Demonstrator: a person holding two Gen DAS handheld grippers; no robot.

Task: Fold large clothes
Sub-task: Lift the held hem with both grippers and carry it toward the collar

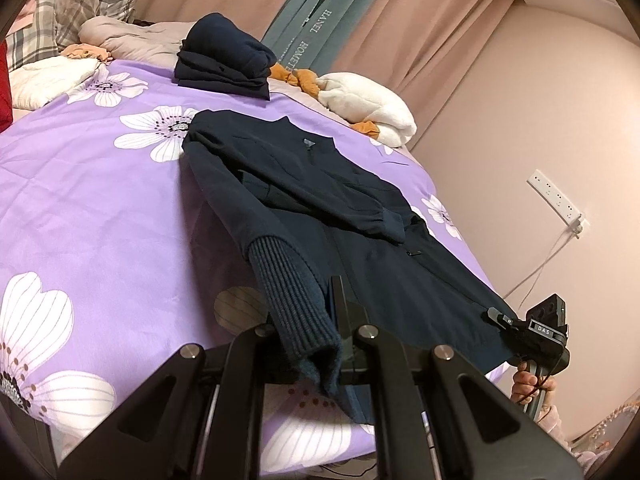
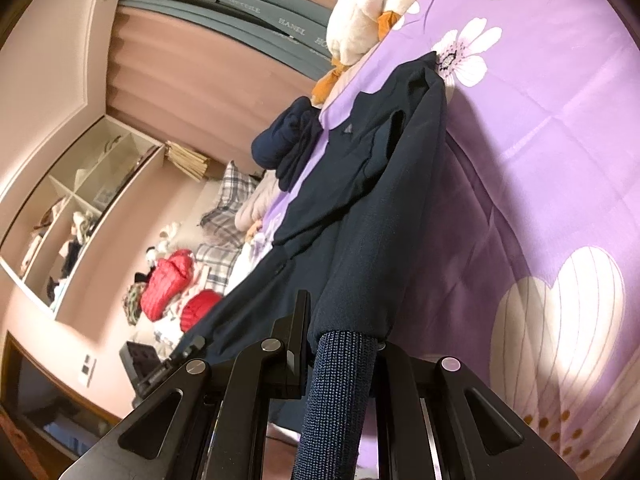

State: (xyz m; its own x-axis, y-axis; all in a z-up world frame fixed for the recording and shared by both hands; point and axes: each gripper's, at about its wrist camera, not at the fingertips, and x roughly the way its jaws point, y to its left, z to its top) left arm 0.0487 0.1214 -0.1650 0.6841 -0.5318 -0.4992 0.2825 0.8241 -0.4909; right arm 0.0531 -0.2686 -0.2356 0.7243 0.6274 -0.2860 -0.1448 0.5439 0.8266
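A dark navy jacket [image 1: 320, 200] lies spread on the purple flowered bedspread [image 1: 100, 200], collar toward the far side, sleeves crossed over its front. My left gripper [image 1: 320, 312] is shut on the jacket's hem corner; a ribbed knit cuff [image 1: 296, 300] drapes over its fingers. My right gripper [image 1: 500, 320] shows at the right bed edge, shut on the other hem corner. In the right wrist view the right gripper [image 2: 340, 340] holds the jacket [image 2: 360, 180] near a ribbed cuff [image 2: 340, 392], and the left gripper [image 2: 192, 346] shows at the lower left.
A folded stack of navy clothes [image 1: 228, 60] sits at the far side of the bed. A white and orange plush toy [image 1: 368, 100], plaid pillows [image 1: 80, 4] and a grey quilt [image 1: 136, 36] lie beyond. A wall power strip [image 1: 556, 200] is at the right.
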